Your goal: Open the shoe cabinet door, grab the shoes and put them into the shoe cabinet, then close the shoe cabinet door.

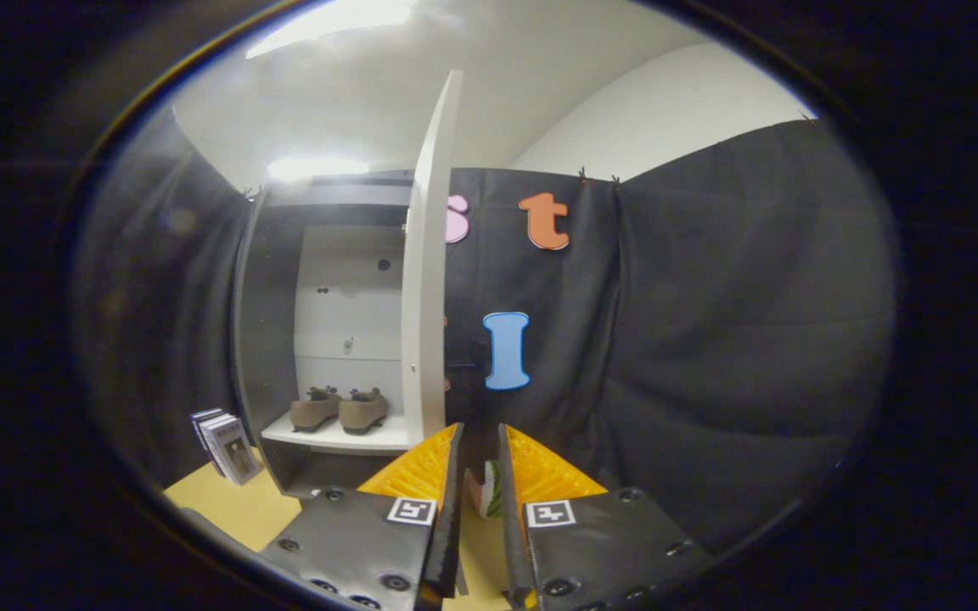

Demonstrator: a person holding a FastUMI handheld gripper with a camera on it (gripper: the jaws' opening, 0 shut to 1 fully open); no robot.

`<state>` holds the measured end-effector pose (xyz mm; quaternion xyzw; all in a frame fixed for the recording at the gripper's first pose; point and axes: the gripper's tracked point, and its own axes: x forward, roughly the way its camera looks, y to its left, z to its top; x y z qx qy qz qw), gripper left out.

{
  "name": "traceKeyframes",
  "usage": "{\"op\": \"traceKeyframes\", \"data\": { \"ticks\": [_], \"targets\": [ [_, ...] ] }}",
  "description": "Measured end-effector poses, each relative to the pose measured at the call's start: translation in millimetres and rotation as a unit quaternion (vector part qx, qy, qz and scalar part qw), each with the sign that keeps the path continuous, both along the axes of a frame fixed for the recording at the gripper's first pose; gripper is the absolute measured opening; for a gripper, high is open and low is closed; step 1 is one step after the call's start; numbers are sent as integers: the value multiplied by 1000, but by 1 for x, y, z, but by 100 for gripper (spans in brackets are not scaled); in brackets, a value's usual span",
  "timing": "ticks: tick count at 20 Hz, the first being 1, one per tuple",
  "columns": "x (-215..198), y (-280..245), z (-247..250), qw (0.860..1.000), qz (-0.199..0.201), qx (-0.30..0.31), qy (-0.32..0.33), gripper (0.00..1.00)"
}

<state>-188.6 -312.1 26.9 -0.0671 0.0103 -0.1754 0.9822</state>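
The shoe cabinet (261,339) stands ahead to the left with its white door (428,280) swung open, seen almost edge-on. A pair of brown shoes (340,410) sits side by side on the cabinet's white lower shelf (332,438), heels towards me. My gripper (480,428) is low and just right of the door's bottom corner. Its fingers are drawn close together with only a slim gap and hold nothing. The left fingertip (446,441) lies just under the door's edge; whether it touches is unclear.
A few small printed boxes (226,445) lean on the yellow floor (234,505) left of the cabinet. A small white and green object (489,494) shows on the floor through the gap between the fingers. Black cloth wall (710,339) closes off the right side.
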Motion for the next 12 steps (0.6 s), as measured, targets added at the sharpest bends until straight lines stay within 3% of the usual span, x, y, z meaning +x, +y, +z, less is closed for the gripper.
{"op": "traceKeyframes", "data": {
  "ticks": [12],
  "targets": [
    [28,-1,-18,999,32,23,31,33]
  ]
}}
